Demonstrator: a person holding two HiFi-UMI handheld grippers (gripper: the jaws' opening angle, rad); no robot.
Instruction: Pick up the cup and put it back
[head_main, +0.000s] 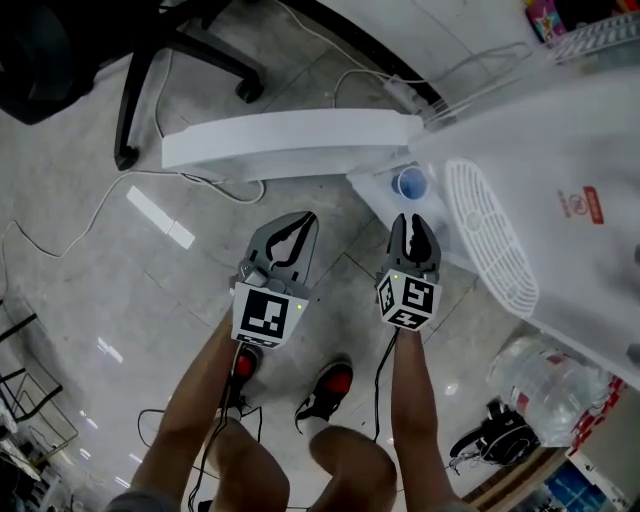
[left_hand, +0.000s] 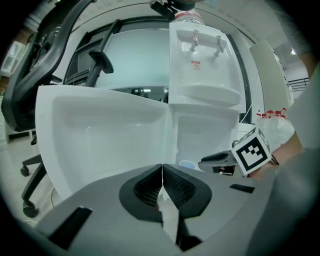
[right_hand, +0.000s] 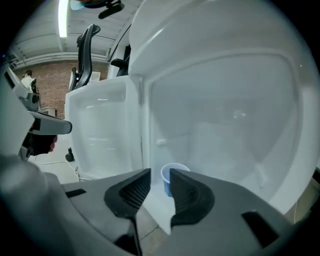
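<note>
Right claw (right_hand: 155, 176): jaws slightly apart, nothing between them. Blue cup (right_hand: 168, 179) stands upright just beyond the tips, inside the water dispenser's (head_main: 560, 230) open lower compartment. Left claw (left_hand: 162, 172): jaws together, empty, near the swung-out door (left_hand: 100, 135).

Step in hand, by my reading: the reach. Spread wider than the cup, enter level, close gently at mid-wall; it looks thin, though the view is too soft to be sure.

Count: one cup, two claws, one dispenser, one door.

A white water dispenser (head_main: 560, 150) stands on the tiled floor (head_main: 90, 300), its lower cabinet door (head_main: 290, 138) swung open to the left. Beyond the door stands a black office chair (head_main: 150, 70) on its wheeled base. White cables (head_main: 60, 235) trail across the floor. A large clear water bottle (head_main: 550, 385) lies beside the dispenser.
</note>
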